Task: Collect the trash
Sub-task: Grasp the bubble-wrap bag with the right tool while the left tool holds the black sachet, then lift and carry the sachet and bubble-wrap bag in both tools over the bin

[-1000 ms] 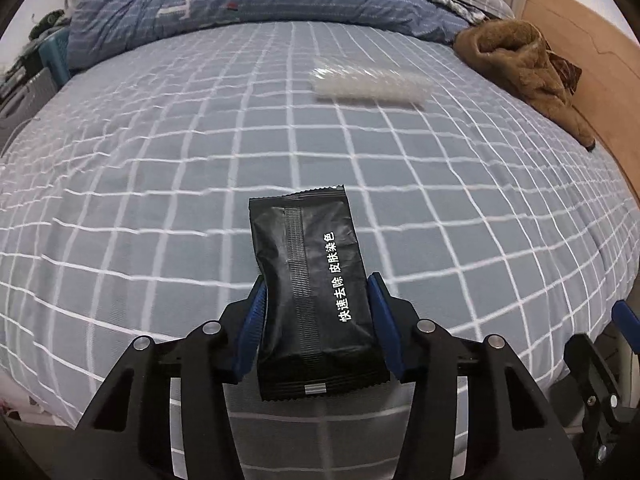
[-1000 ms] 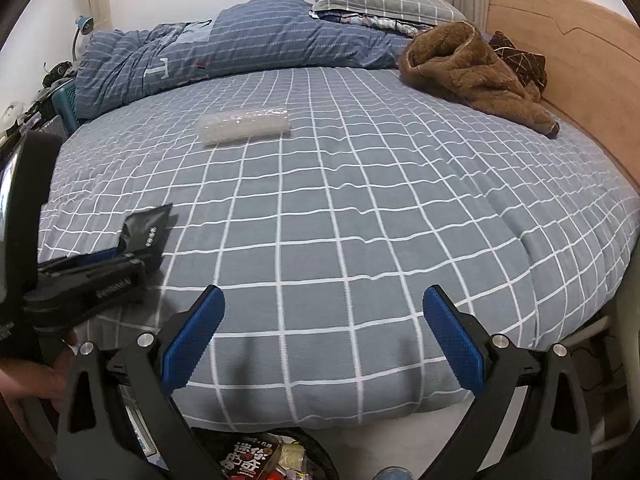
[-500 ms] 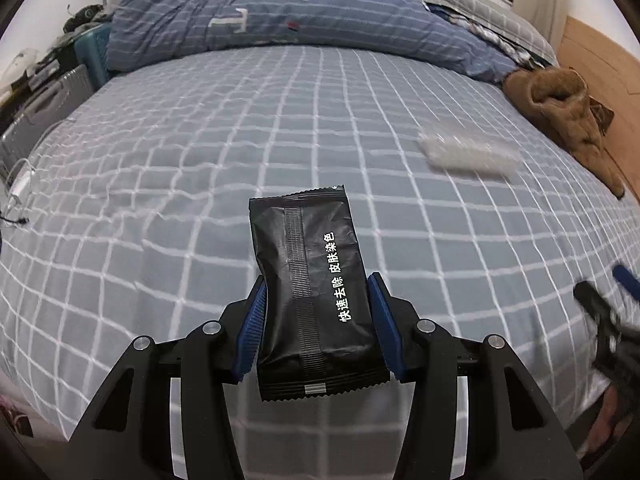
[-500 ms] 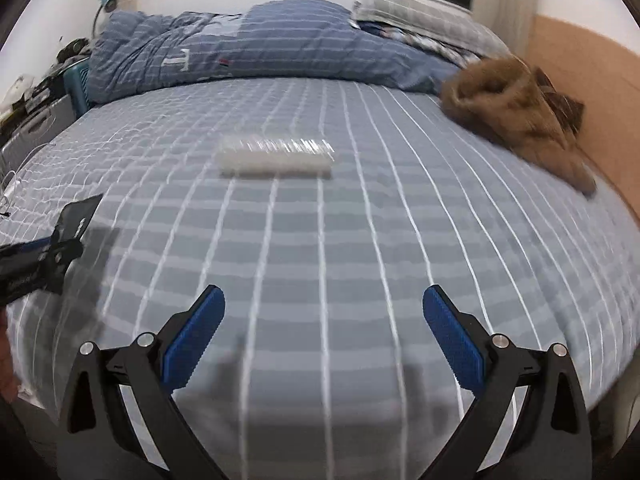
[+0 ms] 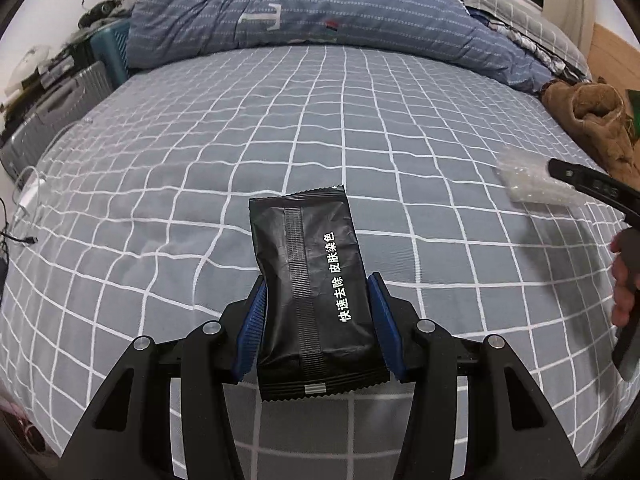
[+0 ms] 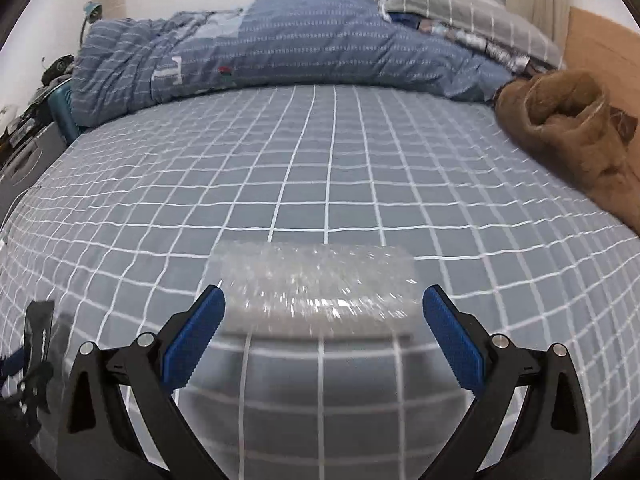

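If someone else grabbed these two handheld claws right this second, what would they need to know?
Left gripper: shut on the black foil packet with white Chinese lettering, held above the grey checked bedsheet.
Right gripper: open, jaws wide, the clear bubble-wrap bag lying on the sheet just ahead between them, not yet gripped.
Done: packet picked up.
Left: close on the bubble-wrap bag, then bin both. No bin is visible now.

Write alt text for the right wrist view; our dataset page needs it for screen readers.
The open right hand-held gripper is lined up on a clear bubble-wrap roll lying on a grey checked bed. A blue duvet and brown fleece garment lie beyond.
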The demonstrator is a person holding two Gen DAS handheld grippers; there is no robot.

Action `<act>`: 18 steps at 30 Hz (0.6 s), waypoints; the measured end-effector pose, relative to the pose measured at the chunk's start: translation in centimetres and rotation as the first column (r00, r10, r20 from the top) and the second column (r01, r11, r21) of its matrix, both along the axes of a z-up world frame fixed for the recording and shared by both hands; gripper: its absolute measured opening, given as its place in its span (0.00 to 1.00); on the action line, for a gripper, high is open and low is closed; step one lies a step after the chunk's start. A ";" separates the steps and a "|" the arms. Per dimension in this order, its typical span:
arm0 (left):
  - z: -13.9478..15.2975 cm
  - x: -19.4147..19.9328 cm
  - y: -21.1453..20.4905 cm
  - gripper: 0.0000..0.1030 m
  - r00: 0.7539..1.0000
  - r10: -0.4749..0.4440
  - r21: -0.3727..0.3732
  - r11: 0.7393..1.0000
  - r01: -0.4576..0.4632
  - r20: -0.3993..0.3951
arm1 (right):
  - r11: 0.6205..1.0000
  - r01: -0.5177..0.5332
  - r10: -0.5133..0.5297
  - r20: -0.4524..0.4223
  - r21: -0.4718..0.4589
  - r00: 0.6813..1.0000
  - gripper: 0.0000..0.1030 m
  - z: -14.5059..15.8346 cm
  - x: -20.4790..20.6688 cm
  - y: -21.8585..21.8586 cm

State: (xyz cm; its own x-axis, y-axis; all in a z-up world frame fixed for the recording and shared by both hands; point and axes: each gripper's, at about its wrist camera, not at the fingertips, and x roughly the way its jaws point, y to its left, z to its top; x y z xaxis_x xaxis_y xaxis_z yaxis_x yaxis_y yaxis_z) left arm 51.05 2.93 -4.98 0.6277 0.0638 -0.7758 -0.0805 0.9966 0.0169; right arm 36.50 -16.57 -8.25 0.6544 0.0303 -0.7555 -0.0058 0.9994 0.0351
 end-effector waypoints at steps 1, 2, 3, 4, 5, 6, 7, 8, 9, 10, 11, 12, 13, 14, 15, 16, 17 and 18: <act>-0.1 0.1 0.0 0.48 1.000 -0.001 -0.002 1.000 0.001 -0.001 | 1.000 0.002 -0.003 -0.020 -0.009 1.000 0.93 -0.7 0.8 0.2; -0.2 0.2 0.0 0.48 1.000 -0.003 -0.005 1.000 0.003 -0.004 | 1.000 -0.001 0.000 -0.025 -0.016 1.000 0.92 -1.0 1.1 0.3; -0.3 0.2 0.0 0.48 1.000 -0.006 -0.011 1.000 0.006 -0.004 | 1.000 -0.005 0.004 -0.030 -0.026 1.000 0.89 -1.3 1.4 0.5; -0.4 0.3 -0.1 0.48 1.000 -0.007 -0.012 1.000 0.007 -0.004 | 0.999 -0.011 0.009 -0.040 -0.035 0.999 0.87 -1.6 1.7 0.8; -0.5 0.3 0.0 0.48 1.000 -0.010 -0.013 1.000 0.010 -0.005 | 0.999 -0.016 0.013 -0.060 -0.046 0.998 0.83 -2.0 2.1 1.1; -0.6 0.4 -0.1 0.48 1.000 -0.013 -0.015 1.000 0.013 -0.008 | 0.998 -0.018 0.014 -0.074 -0.055 0.997 0.81 -2.4 2.4 1.3; -0.7 0.4 -0.2 0.48 1.000 -0.017 -0.016 1.000 0.016 -0.009 | 0.999 -0.018 0.013 -0.092 -0.051 0.996 0.80 -2.8 2.7 1.3; -0.8 0.4 -0.3 0.48 1.000 -0.020 -0.016 1.000 0.020 -0.009 | 0.999 -0.015 0.011 -0.101 -0.040 0.995 0.77 -3.1 2.9 1.2; -0.9 0.5 -0.5 0.48 1.000 -0.023 -0.015 1.000 0.023 -0.013 | 1.000 -0.011 0.008 -0.109 -0.028 0.994 0.76 -3.3 3.0 1.1; -1.0 0.5 -0.5 0.48 1.000 -0.024 -0.018 1.000 0.024 -0.014 | 1.000 -0.009 0.006 -0.115 -0.021 0.993 0.75 -3.6 2.9 1.0; -1.0 0.5 -0.5 0.48 1.000 -0.025 -0.020 0.999 0.024 -0.014 | 1.000 -0.006 0.004 -0.118 -0.021 0.993 0.73 -3.9 3.0 0.9; -1.0 0.5 -0.6 0.48 1.000 -0.025 -0.022 0.999 0.025 -0.013 | 1.000 -0.005 0.002 -0.118 -0.026 0.993 0.70 -4.0 3.0 0.9; -1.0 0.5 -0.7 0.48 1.000 -0.027 -0.024 0.999 0.027 -0.015 | 0.999 -0.005 0.000 -0.119 -0.035 0.993 0.69 -4.1 3.0 1.0; -1.0 0.4 -0.7 0.48 1.000 -0.027 -0.025 0.999 0.027 -0.015 | 0.999 -0.003 -0.002 -0.119 -0.039 0.993 0.66 -4.2 3.0 1.0; -1.0 0.4 -0.7 0.48 0.999 -0.028 -0.029 0.999 0.028 -0.014 | 0.999 -0.001 -0.004 -0.121 -0.037 0.993 0.63 -4.3 3.1 1.0; -0.9 0.4 -0.7 0.48 0.999 -0.030 -0.032 0.999 0.030 -0.015 | 0.999 0.000 -0.004 -0.121 -0.036 0.993 0.61 -4.3 3.0 1.0; -0.9 0.4 -0.8 0.48 0.999 -0.032 -0.036 0.999 0.031 -0.015 | 0.999 0.000 -0.004 -0.120 -0.034 0.993 0.58 -4.2 3.0 1.1; -0.9 0.4 -0.7 0.48 0.999 -0.033 -0.038 0.999 0.032 -0.015 | 0.999 0.002 -0.006 -0.119 -0.034 0.993 0.56 -4.2 3.0 1.1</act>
